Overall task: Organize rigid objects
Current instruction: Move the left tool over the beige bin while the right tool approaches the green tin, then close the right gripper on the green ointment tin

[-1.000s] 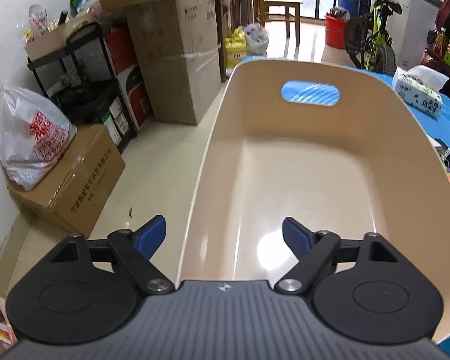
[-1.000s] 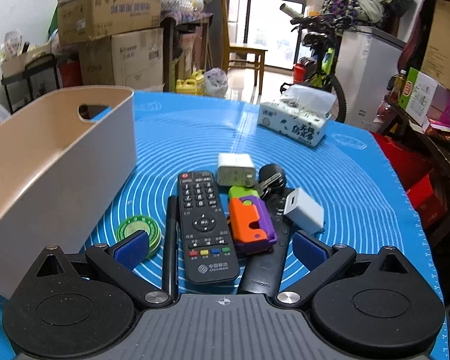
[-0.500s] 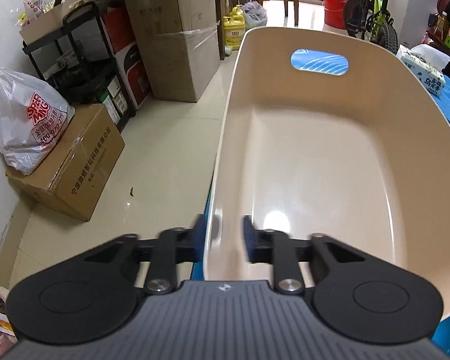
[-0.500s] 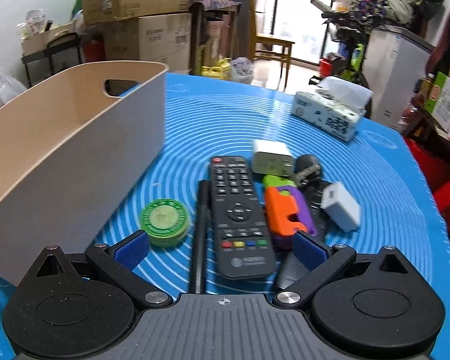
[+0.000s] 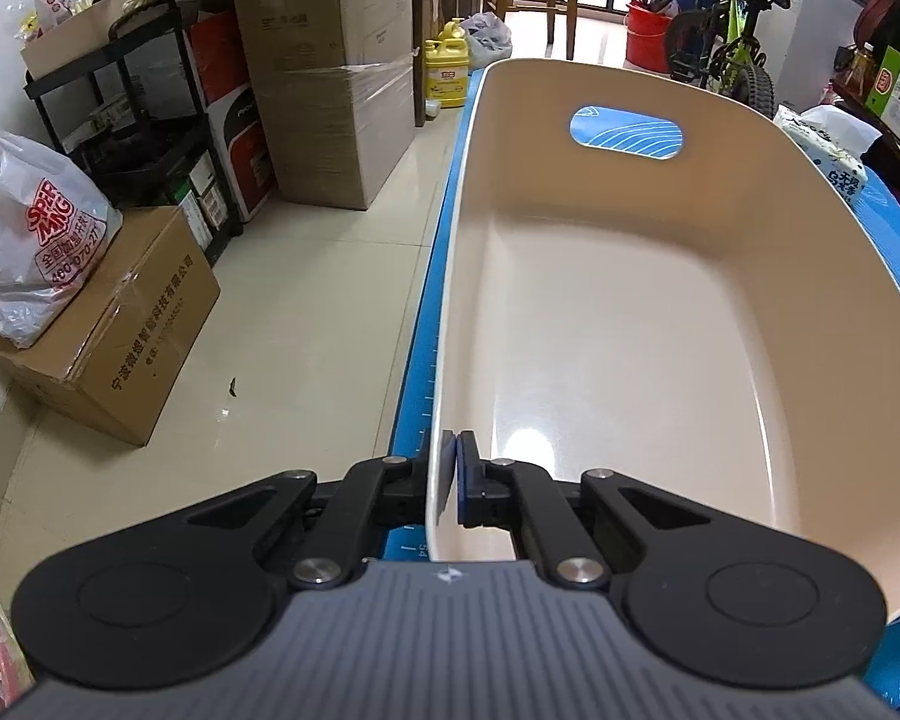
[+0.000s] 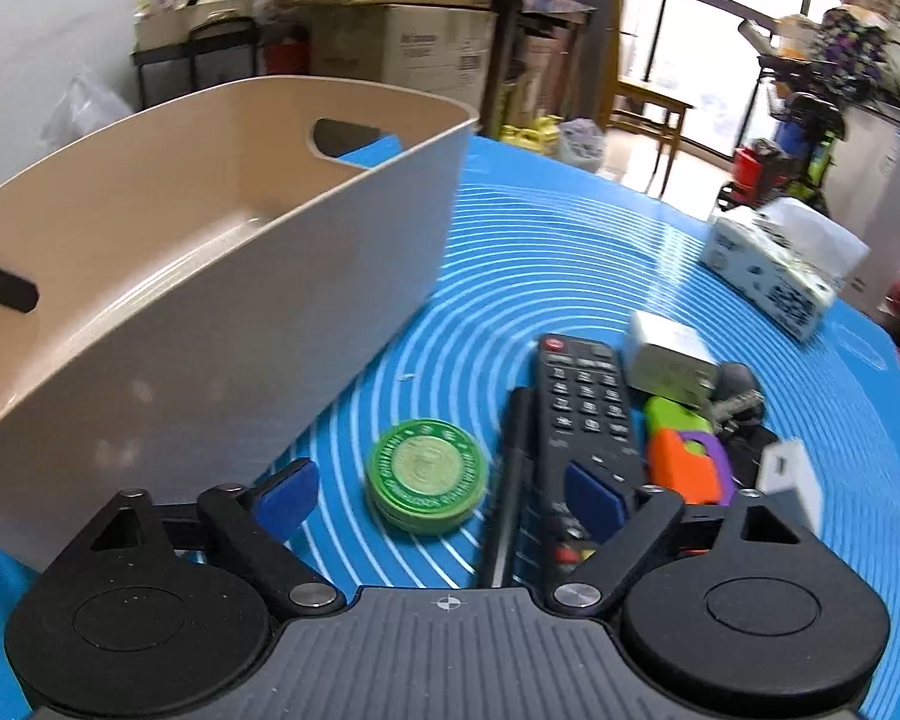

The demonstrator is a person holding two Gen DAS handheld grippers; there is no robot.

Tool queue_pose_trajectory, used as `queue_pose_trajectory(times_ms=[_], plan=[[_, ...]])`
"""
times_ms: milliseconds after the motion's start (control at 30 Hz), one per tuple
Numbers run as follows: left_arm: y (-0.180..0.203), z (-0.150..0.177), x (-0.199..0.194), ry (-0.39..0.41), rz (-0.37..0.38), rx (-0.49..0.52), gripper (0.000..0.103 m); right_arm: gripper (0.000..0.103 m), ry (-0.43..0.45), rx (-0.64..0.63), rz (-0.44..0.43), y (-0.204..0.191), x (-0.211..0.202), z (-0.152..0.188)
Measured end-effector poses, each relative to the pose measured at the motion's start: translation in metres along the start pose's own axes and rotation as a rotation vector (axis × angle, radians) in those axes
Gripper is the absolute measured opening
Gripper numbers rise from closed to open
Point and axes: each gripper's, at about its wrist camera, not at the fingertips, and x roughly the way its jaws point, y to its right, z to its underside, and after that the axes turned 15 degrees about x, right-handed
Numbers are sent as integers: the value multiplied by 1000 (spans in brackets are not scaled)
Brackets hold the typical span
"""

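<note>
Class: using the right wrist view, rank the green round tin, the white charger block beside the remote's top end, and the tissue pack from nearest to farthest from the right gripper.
1. Green round tin: just ahead of the right gripper, between its fingers.
2. White charger block: middle distance, right of the remote's top end.
3. Tissue pack: far right on the mat.

left gripper (image 5: pixel 450 468) clamps beige bin (image 5: pixel 630 330) wall.

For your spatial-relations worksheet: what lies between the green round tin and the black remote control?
A thin black pen lies between the green round tin and the black remote control, shown in the right wrist view.
</note>
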Motion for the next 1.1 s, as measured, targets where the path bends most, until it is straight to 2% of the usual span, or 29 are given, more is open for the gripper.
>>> queue_pose_trajectory(times_ms=[433,533,767,833,1100], plan=[[-8,1,3,5,20,-7,4,69,-28,-88,-33,-10,22,-3],[-8,2,3,7,20,-4,5,69,-25,-110,-23,-13,26,-1],[-8,3,3,7,19,-5,4,67,-37,-74,-69,-2,29,-3],[-8,3,4,7,19,-6,4,53,-36,-53,-80,1,29,-3],[-7,3,4,0,14,1,5,53,12,-31,-34,2,19,-2]])
